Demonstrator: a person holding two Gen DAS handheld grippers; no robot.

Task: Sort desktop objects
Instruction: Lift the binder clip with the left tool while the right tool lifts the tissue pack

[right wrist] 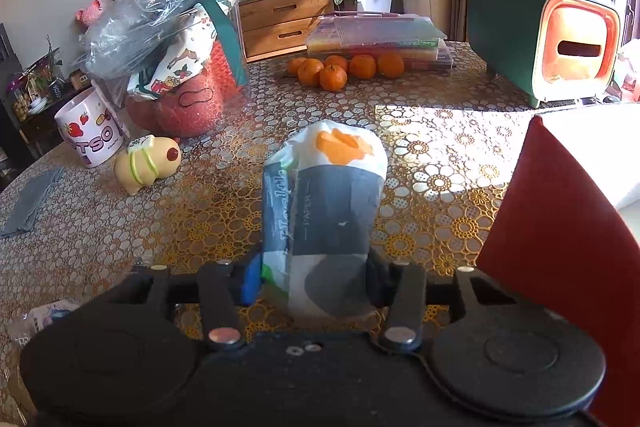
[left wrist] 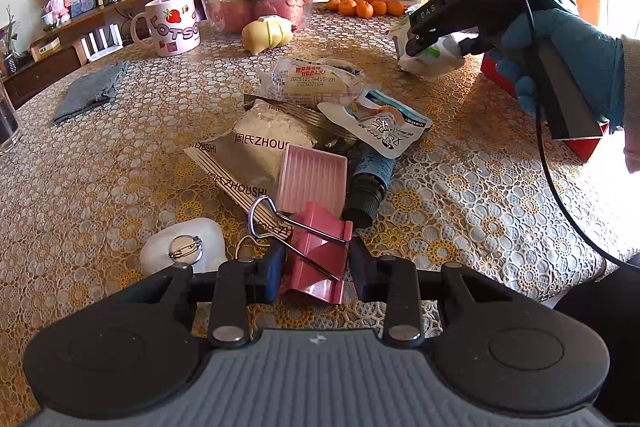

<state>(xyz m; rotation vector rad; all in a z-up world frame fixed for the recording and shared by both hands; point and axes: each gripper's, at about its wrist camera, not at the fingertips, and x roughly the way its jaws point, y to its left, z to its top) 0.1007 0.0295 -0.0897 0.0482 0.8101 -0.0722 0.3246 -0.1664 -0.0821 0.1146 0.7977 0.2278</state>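
In the left wrist view my left gripper (left wrist: 316, 265) is shut on a pink binder clip (left wrist: 320, 239), whose wire handles stick out toward the upper left. Beyond the clip lie a pink tray (left wrist: 314, 179), a dark bottle (left wrist: 368, 191), a silver snack bag (left wrist: 248, 151) and other packets (left wrist: 308, 83). A white badge with a pin (left wrist: 184, 247) lies to the left. My right gripper (right wrist: 314, 279), held by a blue-gloved hand (left wrist: 560, 39), is shut on a soft tissue pack (right wrist: 324, 203), and both pads press its sides. The pack (left wrist: 430, 61) rests on the lace tablecloth.
A red box (right wrist: 560, 247) stands close to the right gripper's right side. Farther back are a strawberry mug (left wrist: 172, 23), a yellow toy (right wrist: 144, 163), a bagged clear container (right wrist: 180, 67), oranges (right wrist: 340, 69), a green desk organizer (right wrist: 540, 35) and a grey cloth (left wrist: 88, 91).
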